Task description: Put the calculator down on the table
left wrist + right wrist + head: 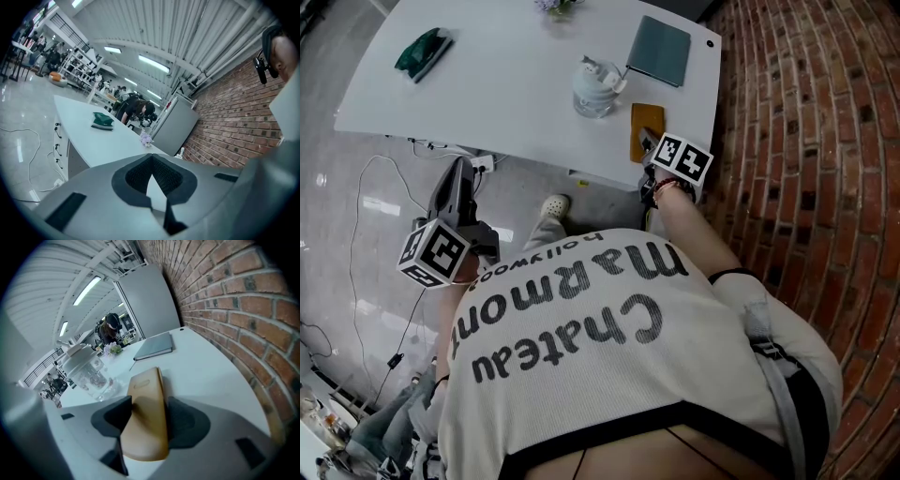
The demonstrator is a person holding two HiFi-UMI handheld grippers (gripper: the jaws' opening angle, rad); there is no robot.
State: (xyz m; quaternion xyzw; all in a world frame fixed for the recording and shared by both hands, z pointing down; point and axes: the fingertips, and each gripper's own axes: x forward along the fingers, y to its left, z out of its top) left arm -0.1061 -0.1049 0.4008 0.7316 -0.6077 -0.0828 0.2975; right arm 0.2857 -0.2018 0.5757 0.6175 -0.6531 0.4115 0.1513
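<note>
The calculator lies on the table between the right gripper's spread fingers, seemingly just clear of both; its body hides the gaps. The left gripper's fingertips meet, empty.

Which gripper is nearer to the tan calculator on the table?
Right. The right gripper has the calculator between its jaws; the left gripper is over the floor, off the table.

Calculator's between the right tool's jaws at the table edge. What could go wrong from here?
1. The calculator sits between the open right tool jaws, apparently leaning on one pad. Pulling back could drag it off the near edge of the table.
2. The glass jar stands close by. A sideways exit might knock it.
</note>
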